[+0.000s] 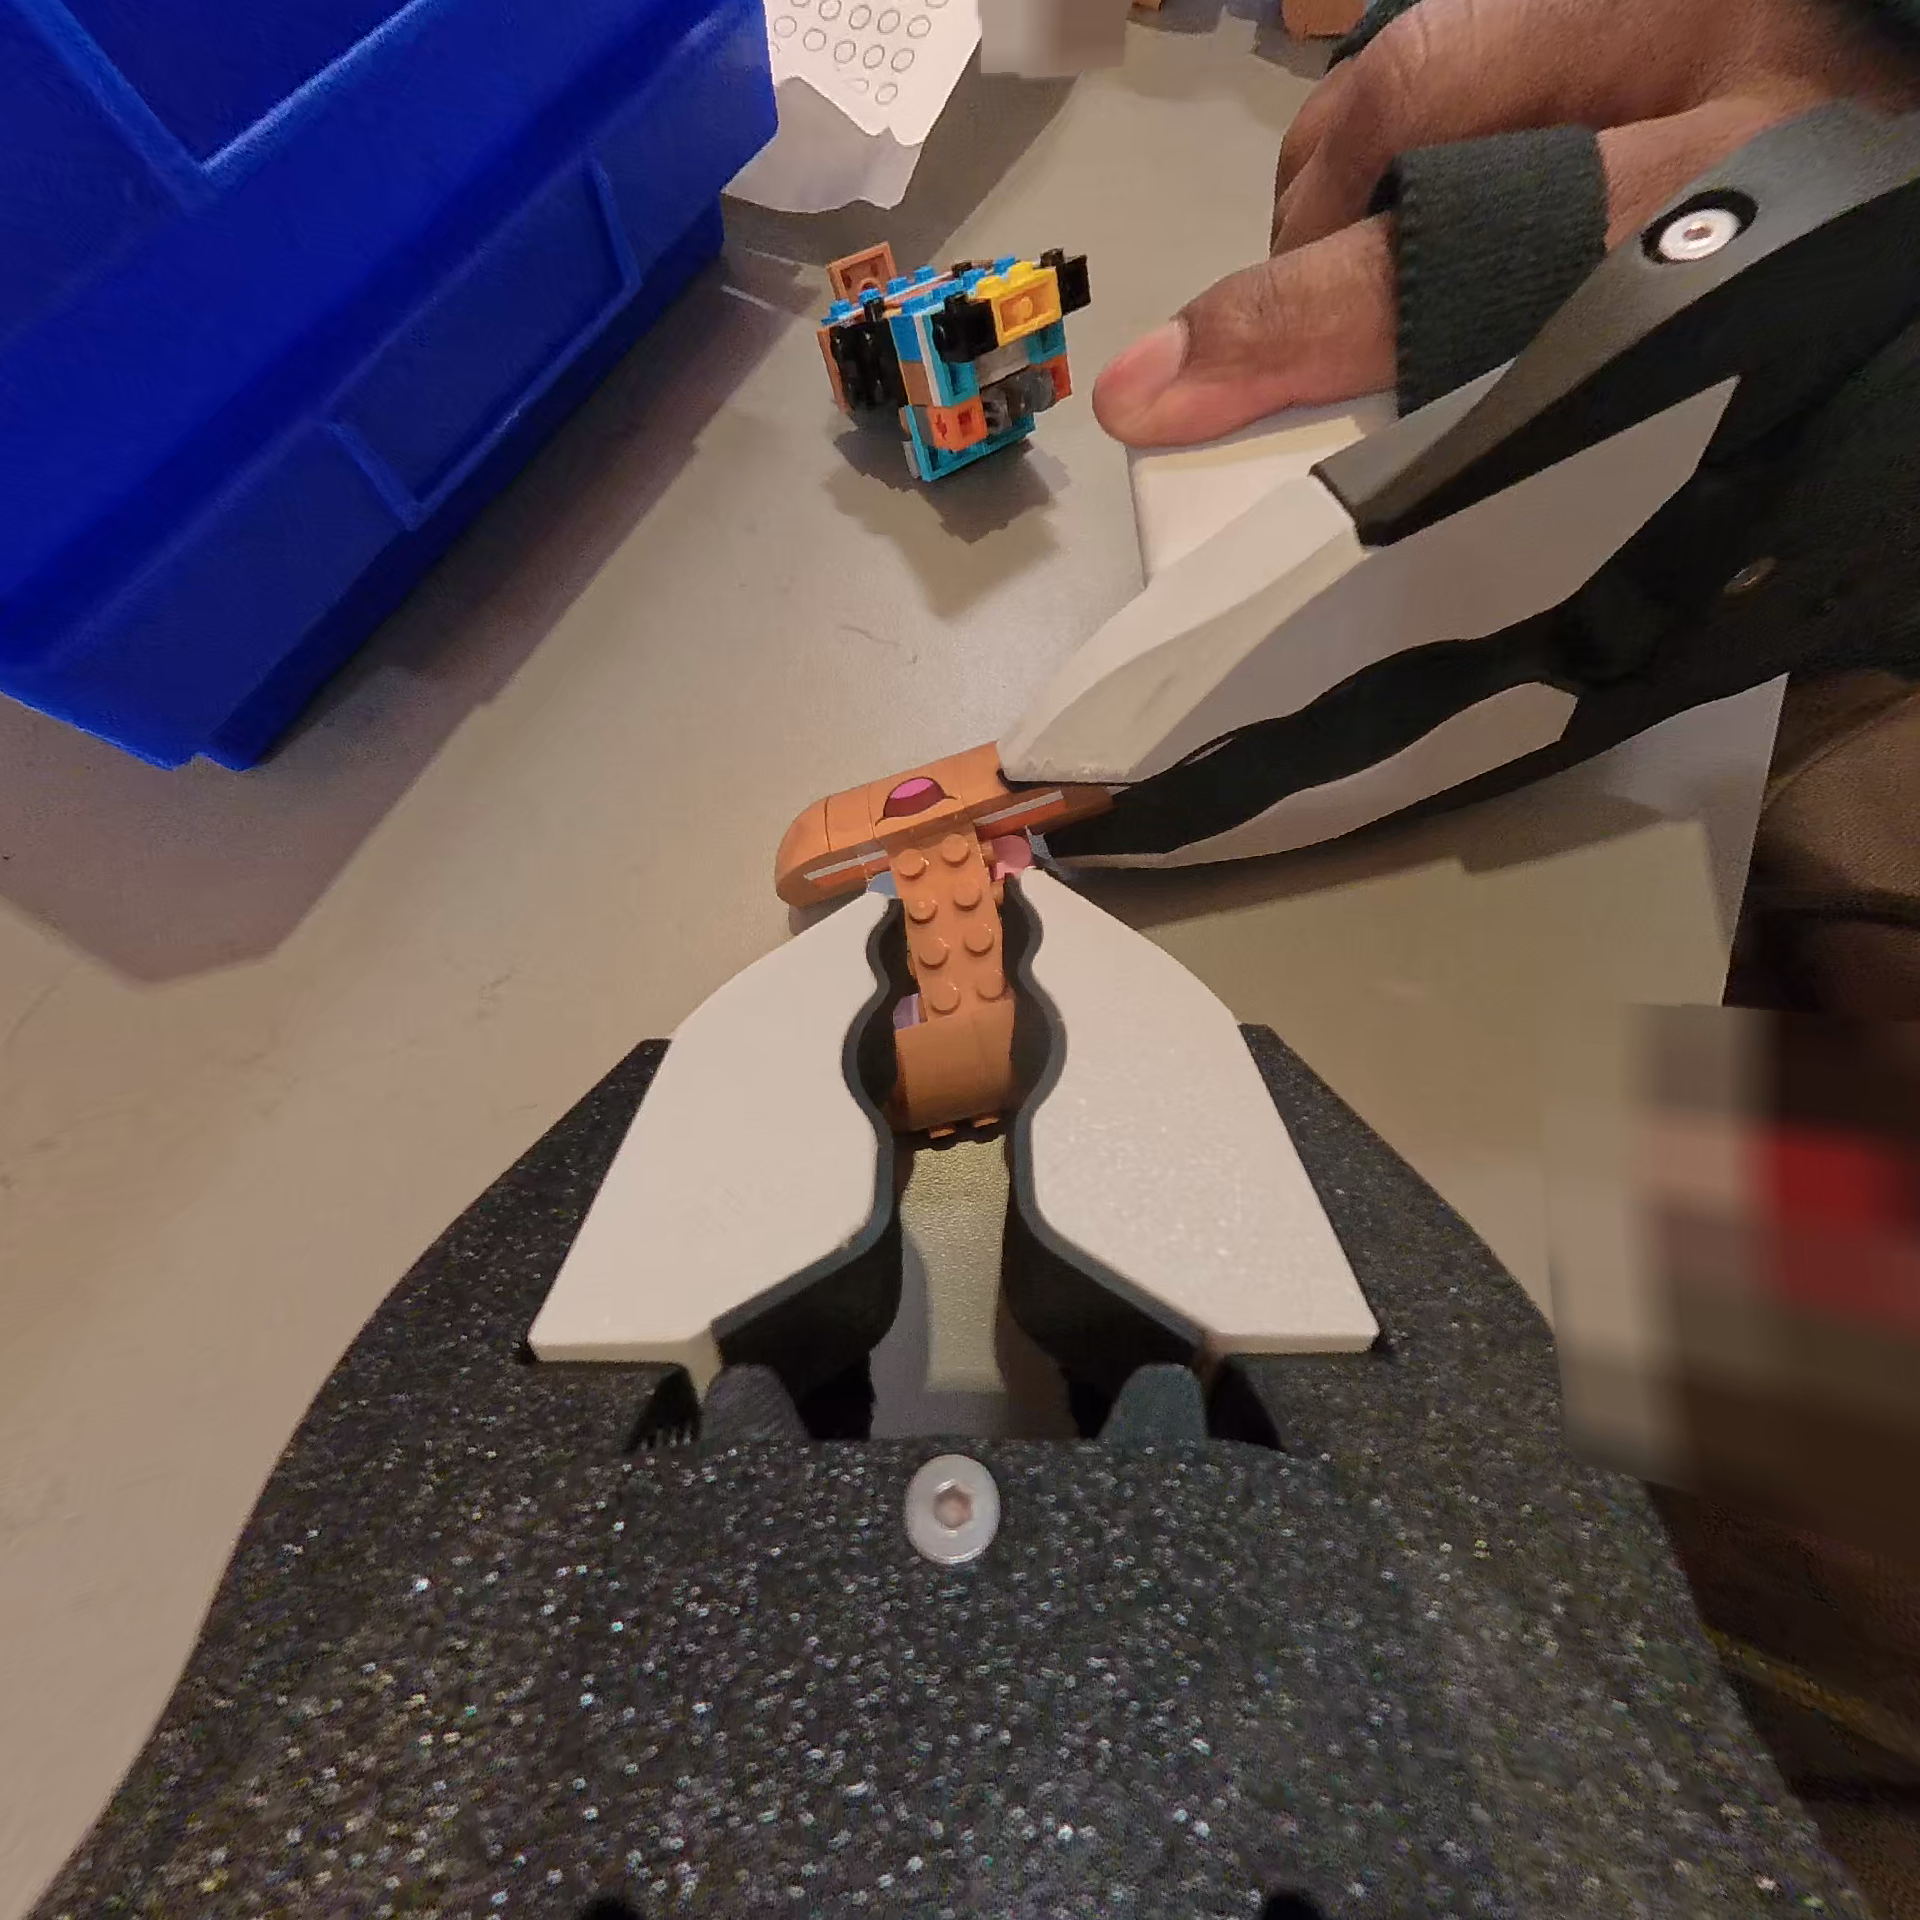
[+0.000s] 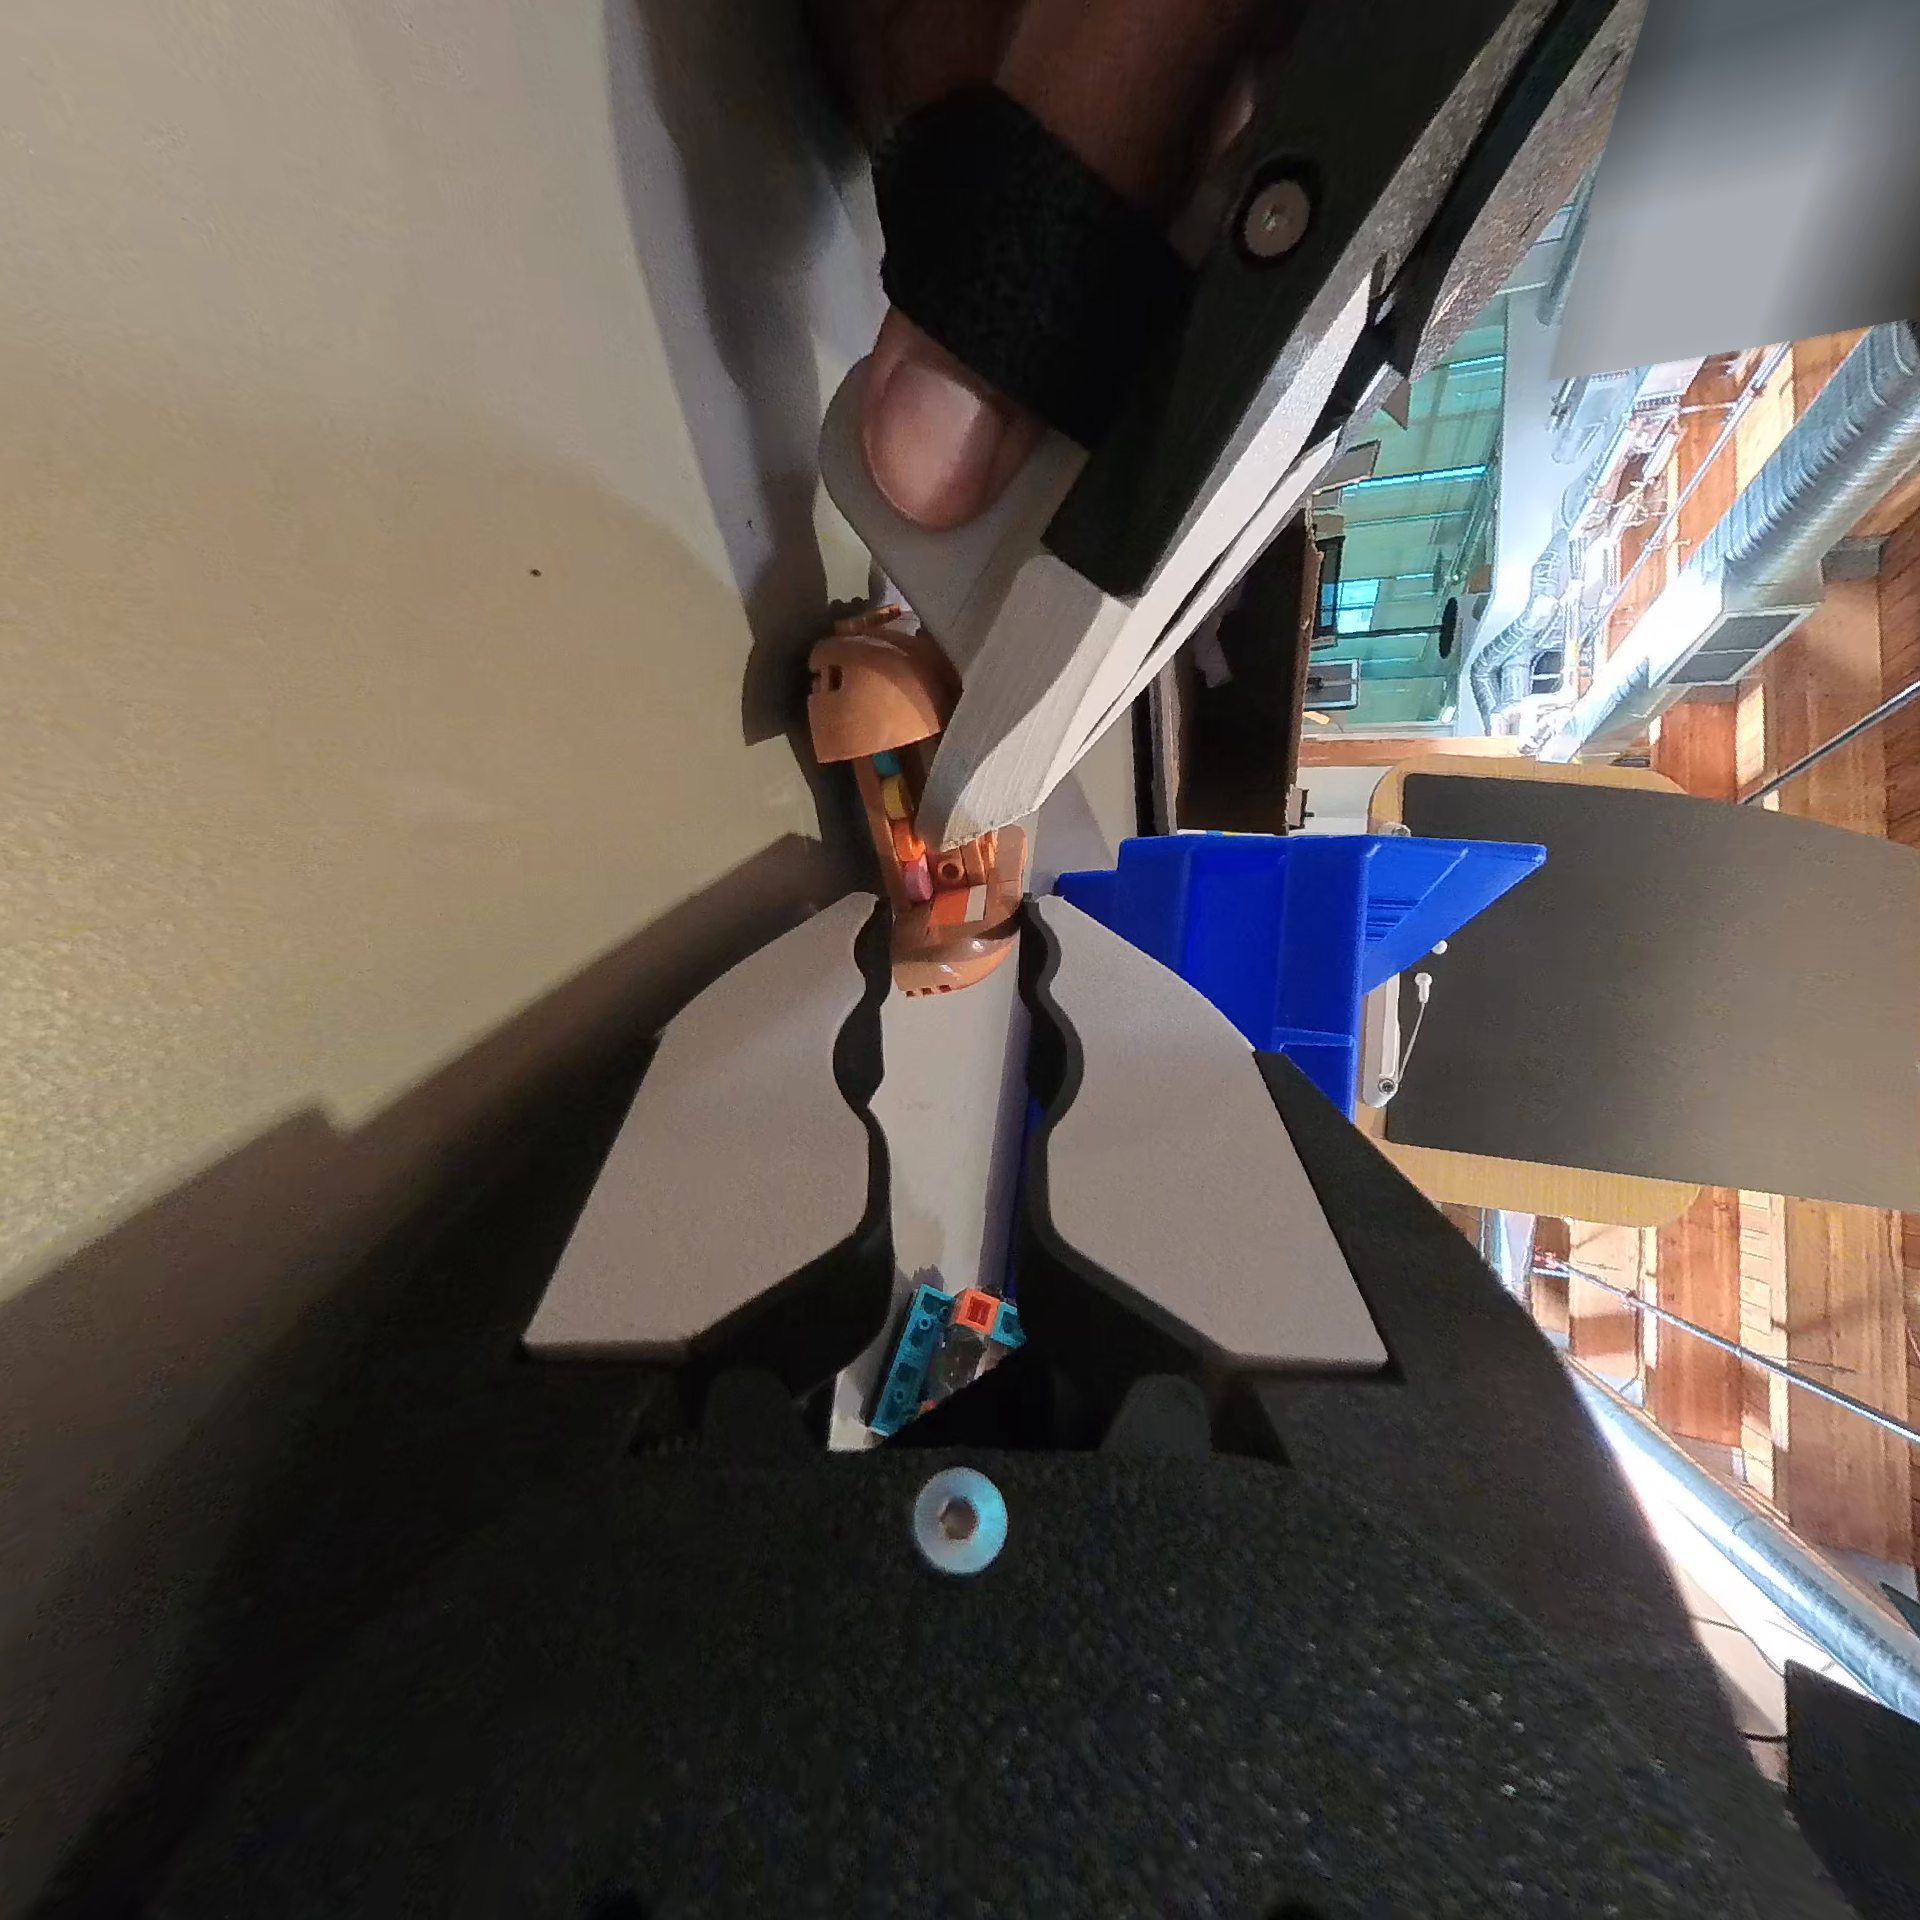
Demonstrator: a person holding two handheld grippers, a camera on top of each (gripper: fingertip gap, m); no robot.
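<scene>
Beside a blue bin (image 1: 312, 343) and multicoloured brick block (image 1: 951, 364), left gripper (image 1: 951, 914) and right gripper (image 2: 951, 914) both clamped one tan brick figure (image 1: 940, 935).

Tan studded brick piece (image 1: 940, 935) with pink spot, multicoloured brick model (image 1: 951, 364), blue bin (image 1: 312, 364), grey table (image 1: 520, 831).

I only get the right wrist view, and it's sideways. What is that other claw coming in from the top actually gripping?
Observer: The left gripper is shut on a tan studded toy-brick strip, which runs back between its fingers.
Visitor: And the teal bricks I glimpse low down?
Observer: They belong to a multicoloured toy-brick model with black and yellow parts, standing alone on the grey table.
Visitor: Anything past the blue plastic bin?
Observer: A white sheet patterned with circles lies behind it.
</scene>
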